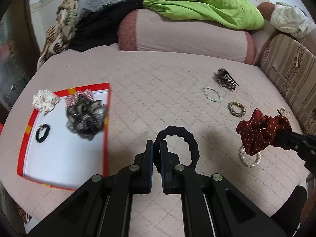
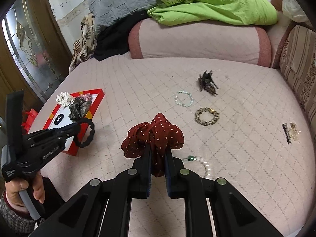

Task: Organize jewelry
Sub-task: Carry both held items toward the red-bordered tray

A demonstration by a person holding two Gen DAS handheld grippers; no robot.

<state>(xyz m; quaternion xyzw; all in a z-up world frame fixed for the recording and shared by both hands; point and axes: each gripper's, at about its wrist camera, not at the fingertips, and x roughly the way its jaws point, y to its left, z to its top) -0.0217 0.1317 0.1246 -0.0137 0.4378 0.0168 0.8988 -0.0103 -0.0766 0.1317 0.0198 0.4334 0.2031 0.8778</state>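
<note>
My left gripper (image 1: 157, 146) is shut on a black hair tie (image 1: 189, 140), held above the pink quilted bed; it also shows in the right wrist view (image 2: 86, 132). My right gripper (image 2: 159, 152) is shut on a red polka-dot scrunchie (image 2: 156, 134), also seen in the left wrist view (image 1: 262, 130). A red-rimmed white tray (image 1: 65, 150) at left holds a grey scrunchie (image 1: 85, 116), a small black tie (image 1: 42, 133) and a red-white scrunchie (image 1: 79, 96); a cream scrunchie (image 1: 44, 99) rests on its corner.
On the bed lie a pale bead bracelet (image 2: 183, 98), a gold bracelet (image 2: 207, 116), a pearl bracelet (image 1: 249, 159), a dark hair claw (image 2: 207, 83) and a hair pin (image 2: 287, 133). A pink bolster (image 2: 197, 39) and piled clothes (image 2: 213, 4) lie behind.
</note>
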